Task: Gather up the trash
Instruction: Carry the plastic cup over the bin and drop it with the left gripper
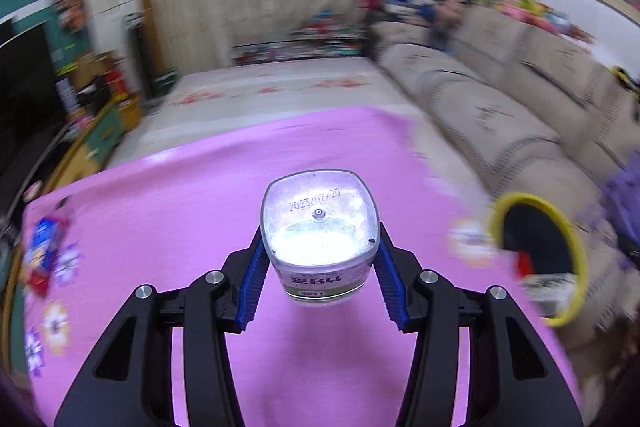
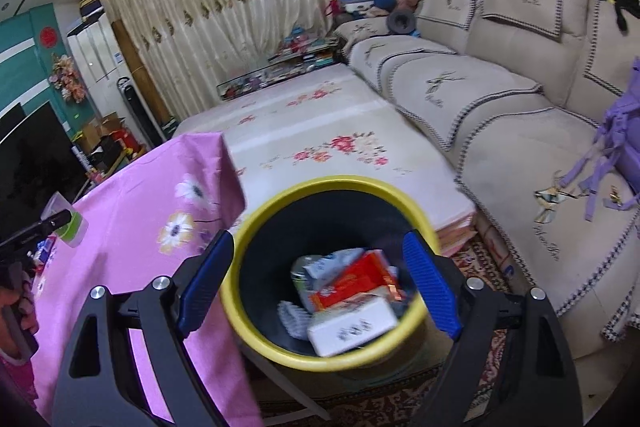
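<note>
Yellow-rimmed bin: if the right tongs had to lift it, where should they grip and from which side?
Probably the yellow rim, from above: the bin stands upright and open-topped, and its body looks wider than the open right tongs. One finger inside, one outside; trash sits low.

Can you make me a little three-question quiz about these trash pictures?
1. True or false: the left gripper holds the clear plastic jar with the date-stamped base.
2. What colour is the rim of the round black trash bin?
A) red B) yellow C) green
3. Fill in: the right gripper's jaws are ____ above the bin.

Key:
1. True
2. B
3. open, with nothing between them. Boxes and wrappers already lie in the bin, which stands beside the pink flowered tablecloth.
</note>
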`<state>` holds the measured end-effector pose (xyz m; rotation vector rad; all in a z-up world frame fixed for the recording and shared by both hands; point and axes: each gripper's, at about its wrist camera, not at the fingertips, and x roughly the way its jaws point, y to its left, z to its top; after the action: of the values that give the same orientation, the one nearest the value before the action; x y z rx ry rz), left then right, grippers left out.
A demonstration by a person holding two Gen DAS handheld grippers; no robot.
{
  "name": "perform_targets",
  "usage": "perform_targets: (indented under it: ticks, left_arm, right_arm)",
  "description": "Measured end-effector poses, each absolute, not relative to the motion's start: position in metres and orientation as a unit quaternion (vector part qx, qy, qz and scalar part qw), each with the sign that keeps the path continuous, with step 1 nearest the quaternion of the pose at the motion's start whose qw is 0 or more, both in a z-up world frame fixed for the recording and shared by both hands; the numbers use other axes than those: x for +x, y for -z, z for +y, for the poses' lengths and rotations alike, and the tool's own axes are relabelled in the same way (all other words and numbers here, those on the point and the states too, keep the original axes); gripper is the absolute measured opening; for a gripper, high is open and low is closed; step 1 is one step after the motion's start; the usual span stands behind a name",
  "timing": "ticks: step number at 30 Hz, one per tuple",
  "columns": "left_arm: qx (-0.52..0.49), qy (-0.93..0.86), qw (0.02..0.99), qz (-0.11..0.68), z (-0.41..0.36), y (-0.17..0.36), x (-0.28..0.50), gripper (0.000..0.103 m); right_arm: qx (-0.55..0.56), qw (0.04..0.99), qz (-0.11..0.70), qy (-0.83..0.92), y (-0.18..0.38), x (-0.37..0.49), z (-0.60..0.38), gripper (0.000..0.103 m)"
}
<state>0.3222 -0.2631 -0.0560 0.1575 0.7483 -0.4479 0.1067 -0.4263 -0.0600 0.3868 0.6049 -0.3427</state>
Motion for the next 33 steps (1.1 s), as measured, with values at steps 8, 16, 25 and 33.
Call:
perform_targets:
  ticks: [8,16,25,33]
  left_arm:
    - [0.119,0.353,0.849,0.375,-0.409,0.059,0.264,0.050]
    - [0.158,0.394,0.807,0.410,-0.524,0.094,0.250,0.050]
    - [0.170,0.374,0.795,0.446,-0.557,0.137,0.274,0.063]
    - [0.130,0.366,0.848,0.360,-0.481,0.063,0.240,0.092]
  right_arm:
    - [0.207,0.912,0.291,0.200,0.070,0.069,-0.460,0.082]
    - [0.223,0.900,0.299,0.225,0.086,0.039,-0.486,0.082]
    - [0.236,0.896,0.300,0.227,0.093,0.030,-0.495,0.082]
    - [0.225,0.906,0.296,0.202,0.083,0.034,-0.472,0.082]
